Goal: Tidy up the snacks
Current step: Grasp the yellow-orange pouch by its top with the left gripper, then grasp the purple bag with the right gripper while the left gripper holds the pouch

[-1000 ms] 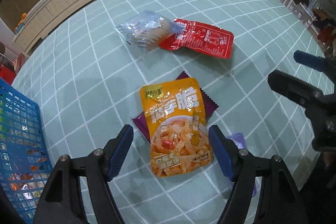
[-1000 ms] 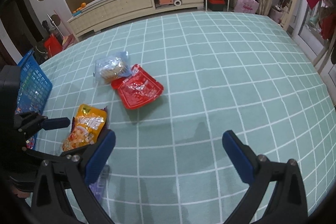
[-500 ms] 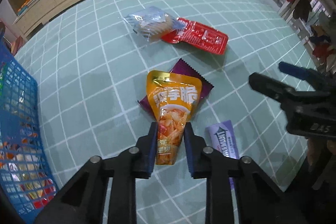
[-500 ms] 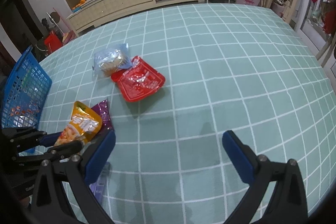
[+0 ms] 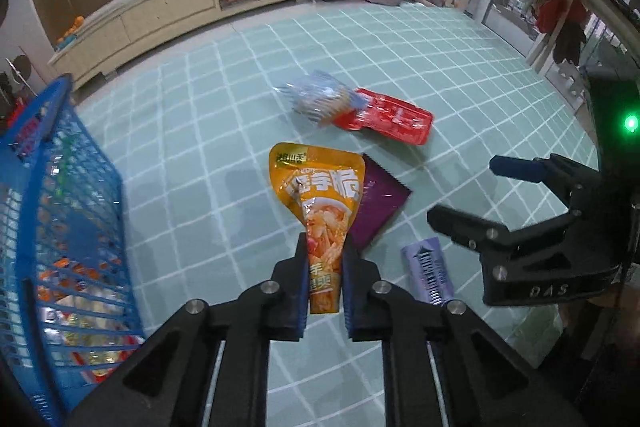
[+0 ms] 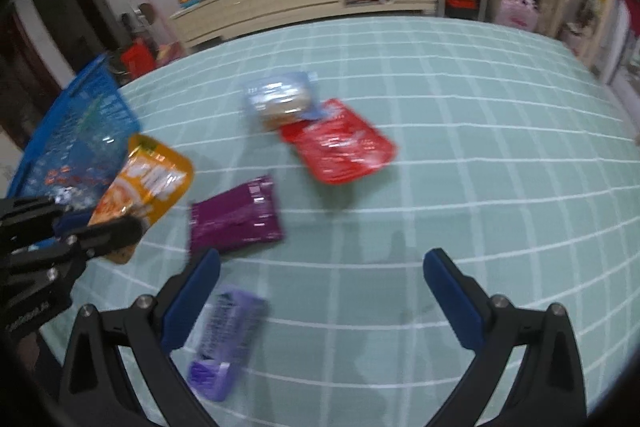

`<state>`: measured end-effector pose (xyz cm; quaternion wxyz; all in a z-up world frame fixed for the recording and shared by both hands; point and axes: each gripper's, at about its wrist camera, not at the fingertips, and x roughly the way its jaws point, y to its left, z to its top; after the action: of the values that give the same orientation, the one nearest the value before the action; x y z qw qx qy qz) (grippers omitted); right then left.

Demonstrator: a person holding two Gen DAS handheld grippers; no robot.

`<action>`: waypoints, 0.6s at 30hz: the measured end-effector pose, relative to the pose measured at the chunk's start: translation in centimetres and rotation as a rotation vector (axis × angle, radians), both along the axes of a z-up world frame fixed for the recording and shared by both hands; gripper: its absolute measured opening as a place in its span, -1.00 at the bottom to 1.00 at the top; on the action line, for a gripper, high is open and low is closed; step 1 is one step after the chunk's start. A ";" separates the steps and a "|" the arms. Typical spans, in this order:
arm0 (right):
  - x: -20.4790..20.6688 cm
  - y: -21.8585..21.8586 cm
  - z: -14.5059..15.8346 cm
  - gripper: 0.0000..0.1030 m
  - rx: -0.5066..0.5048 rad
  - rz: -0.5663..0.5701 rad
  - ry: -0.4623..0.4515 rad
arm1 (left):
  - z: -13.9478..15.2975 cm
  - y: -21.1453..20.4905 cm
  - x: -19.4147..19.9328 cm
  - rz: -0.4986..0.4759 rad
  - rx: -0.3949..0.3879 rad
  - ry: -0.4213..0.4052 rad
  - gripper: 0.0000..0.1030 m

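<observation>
My left gripper is shut on the lower end of an orange snack pouch, which hangs lifted off the green checked tablecloth. The same orange pouch shows at the left of the right wrist view, pinched by the left gripper. Uncovered on the cloth lies a dark purple packet, also. My right gripper stands open above the cloth with nothing between its fingers, a pale purple packet under its left finger. A blue mesh basket stands at the left.
A clear bag of biscuits overlaps a red packet further back on the cloth. The basket holds several snacks. A long cream sideboard and shelves stand beyond the table's far edge.
The left gripper has shut on the orange pouch and lifted it toward the basket, uncovering the dark purple packet. The right gripper has shifted left and stayed open.
</observation>
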<state>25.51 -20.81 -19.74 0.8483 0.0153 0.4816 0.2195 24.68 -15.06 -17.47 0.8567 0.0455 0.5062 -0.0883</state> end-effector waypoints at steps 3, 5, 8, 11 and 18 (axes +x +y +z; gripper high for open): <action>0.2 1.2 -0.1 0.99 0.016 0.059 0.015 | 0.1 1.3 0.0 0.029 0.022 -0.004 -0.77; 0.3 2.0 -0.1 0.99 0.022 0.091 0.023 | -0.4 1.5 0.0 0.037 0.045 -0.008 -0.77; 0.6 3.2 -0.2 0.99 -0.016 0.124 0.006 | -0.6 2.0 0.0 0.046 0.058 -0.008 -0.77; 1.1 4.3 -0.8 0.99 -0.052 0.172 0.019 | -0.5 2.3 -0.1 0.051 0.063 -0.016 -0.77; 1.9 6.4 -2.4 0.99 -0.119 0.237 0.039 | -0.7 2.2 -0.5 0.044 0.107 -0.039 -0.77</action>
<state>27.45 -14.38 -22.11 0.8062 -0.0879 0.5088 0.2888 24.22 -12.87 -18.12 0.8645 0.0819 0.4942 -0.0412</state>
